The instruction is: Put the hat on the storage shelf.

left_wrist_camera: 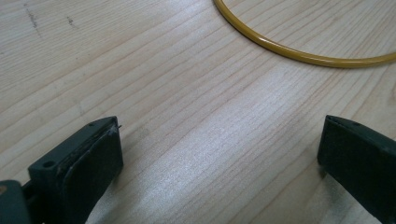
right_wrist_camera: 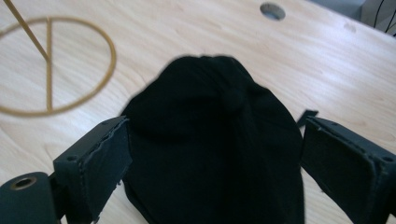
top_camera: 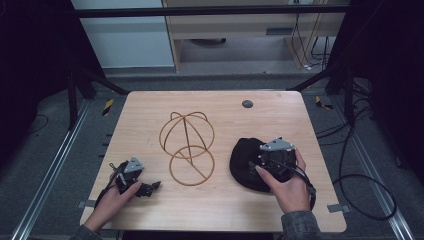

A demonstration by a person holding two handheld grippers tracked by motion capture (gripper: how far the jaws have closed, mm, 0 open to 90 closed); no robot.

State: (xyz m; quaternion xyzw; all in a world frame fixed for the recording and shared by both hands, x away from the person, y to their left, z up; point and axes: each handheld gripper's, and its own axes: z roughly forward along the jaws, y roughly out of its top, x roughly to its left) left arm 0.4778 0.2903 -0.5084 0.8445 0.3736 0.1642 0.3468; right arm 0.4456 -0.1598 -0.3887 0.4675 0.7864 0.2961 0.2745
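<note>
1. Landmark: gold wire stand, dome frame on a ring base, at the centre of the wooden table.
2. Left gripper lies low on the table, left of and nearer the person than the stand's ring, held by the left hand. Jaws wide apart, bare wood between them; ring arc just ahead in the left gripper view.
3. Black cap lies flat on the table, right of the stand, apart from it.
4. Right gripper, in the right hand, sits over the cap's near-right part. Jaws spread, one on either side of the cloth, not closed on it.
</note>
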